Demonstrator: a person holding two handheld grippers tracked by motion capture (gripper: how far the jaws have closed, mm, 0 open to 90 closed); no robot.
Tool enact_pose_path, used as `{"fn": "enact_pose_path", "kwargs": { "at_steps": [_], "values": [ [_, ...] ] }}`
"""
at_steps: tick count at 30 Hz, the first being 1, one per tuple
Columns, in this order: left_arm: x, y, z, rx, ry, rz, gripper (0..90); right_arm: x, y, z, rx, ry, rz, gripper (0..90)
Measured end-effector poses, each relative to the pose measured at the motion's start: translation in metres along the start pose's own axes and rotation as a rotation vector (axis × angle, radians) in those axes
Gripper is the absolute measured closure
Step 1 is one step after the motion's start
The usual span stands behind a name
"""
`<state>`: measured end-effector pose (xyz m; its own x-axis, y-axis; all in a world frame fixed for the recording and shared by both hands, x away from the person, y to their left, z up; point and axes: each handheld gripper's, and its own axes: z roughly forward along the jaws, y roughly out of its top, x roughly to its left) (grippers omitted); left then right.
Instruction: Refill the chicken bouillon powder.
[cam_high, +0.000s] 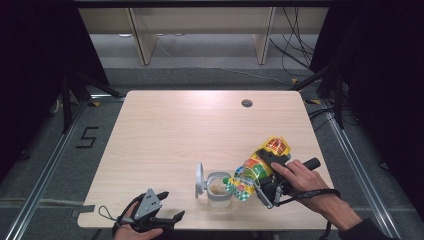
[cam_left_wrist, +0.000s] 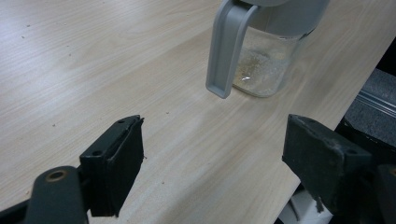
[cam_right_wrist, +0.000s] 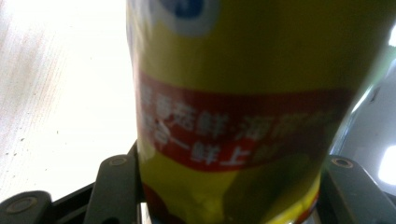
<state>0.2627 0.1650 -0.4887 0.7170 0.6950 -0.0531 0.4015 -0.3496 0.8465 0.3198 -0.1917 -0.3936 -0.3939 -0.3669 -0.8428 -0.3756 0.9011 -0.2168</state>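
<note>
A yellow snack bag (cam_high: 257, 167) with red and green print is tipped, its mouth down over a clear jar (cam_high: 219, 189) with a grey rim and an open grey lid (cam_high: 200, 179). My right gripper (cam_high: 267, 182) is shut on the bag (cam_right_wrist: 233, 107), its black jaws pressing both sides. The jar (cam_left_wrist: 268, 60) holds a thin layer of pale crumbs; its grey lid (cam_left_wrist: 226, 49) hangs at the side. My left gripper (cam_high: 167, 206) rests open near the table's front edge, left of the jar, with nothing between its fingers (cam_left_wrist: 116, 163).
The light wooden table (cam_high: 190, 130) has a round cable hole (cam_high: 246, 103) at the back right. Black frames and cables stand on the grey floor around it. The table's front edge runs close to the jar.
</note>
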Motion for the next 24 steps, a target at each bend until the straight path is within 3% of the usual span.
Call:
{"fn": "enact_pose_path", "kwargs": {
  "at_steps": [2, 4, 7, 8, 10, 11, 12, 14, 17, 18, 21, 24],
  "values": [
    [0.0, 0.0, -0.0001, 0.001, 0.0, 0.001, 19.7, -0.0032, 0.0002, -0.0003, -0.005, -0.016, -0.039, 46.0],
    [0.0012, 0.0002, -0.0007, 0.015, 0.005, 0.016, 19.8, -0.0024, 0.0001, -0.0004, -0.003, -0.015, -0.034, 46.0],
    [0.0007, 0.0, -0.0004, 0.009, 0.005, 0.006, 19.8, -0.0001, 0.0001, -0.0003, 0.003, -0.008, -0.008, 46.1],
    [0.0011, 0.0001, -0.0007, 0.015, 0.006, 0.013, 19.7, -0.0036, 0.0001, 0.0006, -0.014, -0.021, -0.057, 46.1],
    [0.0011, 0.0002, -0.0006, 0.015, 0.006, 0.014, 19.8, -0.0015, -0.0006, 0.0012, -0.016, -0.018, -0.031, 46.1],
    [0.0012, 0.0003, -0.0006, 0.016, 0.006, 0.018, 19.8, -0.0036, -0.0002, 0.0012, -0.025, -0.025, -0.056, 46.1],
    [0.0009, 0.0001, -0.0003, 0.013, 0.005, 0.014, 19.7, -0.0022, -0.0004, 0.0005, -0.013, -0.017, -0.035, 46.1],
    [-0.0006, 0.0, 0.0003, -0.002, -0.004, -0.001, 19.8, -0.0049, 0.0003, 0.0, -0.019, -0.025, -0.064, 46.1],
    [-0.0011, 0.0, 0.0007, -0.008, -0.005, -0.009, 19.7, -0.003, -0.0001, -0.0013, 0.0, -0.014, -0.027, 46.1],
    [0.0008, 0.0002, -0.0005, 0.012, 0.004, 0.014, 19.8, -0.0038, -0.0007, -0.0008, -0.003, -0.019, -0.036, 46.1],
    [0.0012, 0.0003, -0.0007, 0.017, 0.005, 0.019, 19.8, -0.0047, -0.0017, -0.0012, -0.005, -0.016, -0.033, 46.1],
    [0.0011, 0.0003, -0.0006, 0.017, 0.005, 0.019, 19.8, -0.002, -0.0017, -0.0035, 0.014, -0.01, 0.007, 46.1]
  ]
}}
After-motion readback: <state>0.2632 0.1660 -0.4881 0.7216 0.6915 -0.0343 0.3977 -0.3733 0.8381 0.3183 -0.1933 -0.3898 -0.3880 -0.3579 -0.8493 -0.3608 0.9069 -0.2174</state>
